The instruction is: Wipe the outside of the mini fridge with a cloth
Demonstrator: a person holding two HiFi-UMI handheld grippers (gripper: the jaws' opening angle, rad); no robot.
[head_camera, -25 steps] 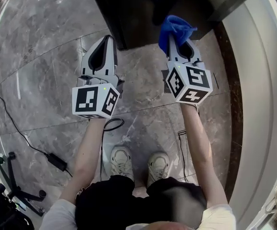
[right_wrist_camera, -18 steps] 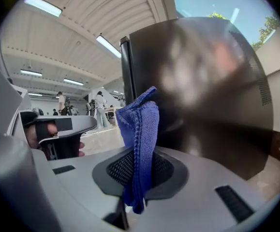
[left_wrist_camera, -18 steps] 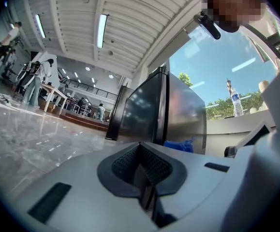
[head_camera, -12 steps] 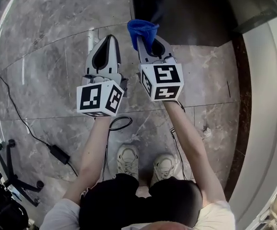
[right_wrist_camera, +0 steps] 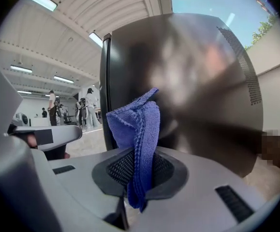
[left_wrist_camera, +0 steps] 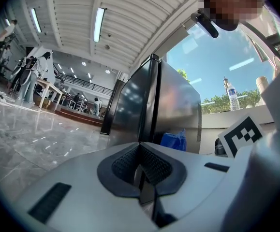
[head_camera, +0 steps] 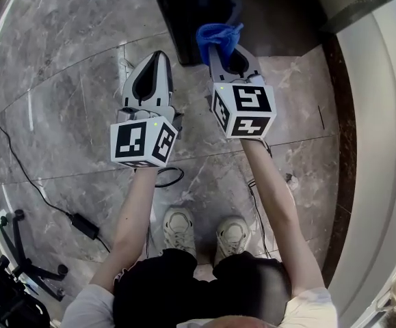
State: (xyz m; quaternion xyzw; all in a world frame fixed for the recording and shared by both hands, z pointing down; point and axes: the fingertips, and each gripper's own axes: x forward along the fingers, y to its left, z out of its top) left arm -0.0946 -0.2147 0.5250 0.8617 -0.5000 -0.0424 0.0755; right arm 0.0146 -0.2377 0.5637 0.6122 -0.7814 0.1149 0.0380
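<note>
The mini fridge (head_camera: 198, 9) stands on the grey marble floor (head_camera: 68, 67) at the far side, a dark, glossy box in the head view. The right tongs (head_camera: 222, 46) are clenched on a blue cloth (head_camera: 218, 34). In the right gripper view the cloth (right_wrist_camera: 139, 124) is pinched between the two pads of the right tongs (right_wrist_camera: 139, 168), with a folded bunch standing above the grip and a short tail hanging below it. The bunch is held up in front of the fridge's shiny side (right_wrist_camera: 193, 91), just right of its vertical corner edge. Whether the fabric touches the surface cannot be told. In the head view the cloth overlaps the fridge's near lower edge, toward its left corner.

The left tongs (head_camera: 158, 53) are clenched too, with nothing between them. In the left gripper view the pads of the left tongs (left_wrist_camera: 140, 148) meet along a thin seam. They hover over the floor just left of the right tongs, near the fridge's near left corner. In that view the fridge (left_wrist_camera: 154, 105) rises ahead, with the cloth (left_wrist_camera: 174, 140) a blue patch low against it and the right tongs' marker cube (left_wrist_camera: 241, 134) further right.

On the floor at the near left a black cable (head_camera: 13, 162) runs to a power brick (head_camera: 85, 225). The person's shoes (head_camera: 177, 229) stand near, between the arms. A pale wall (head_camera: 382, 149) runs along the right. At the far left of the left gripper view, people (left_wrist_camera: 38, 66) stand in an open hall.
</note>
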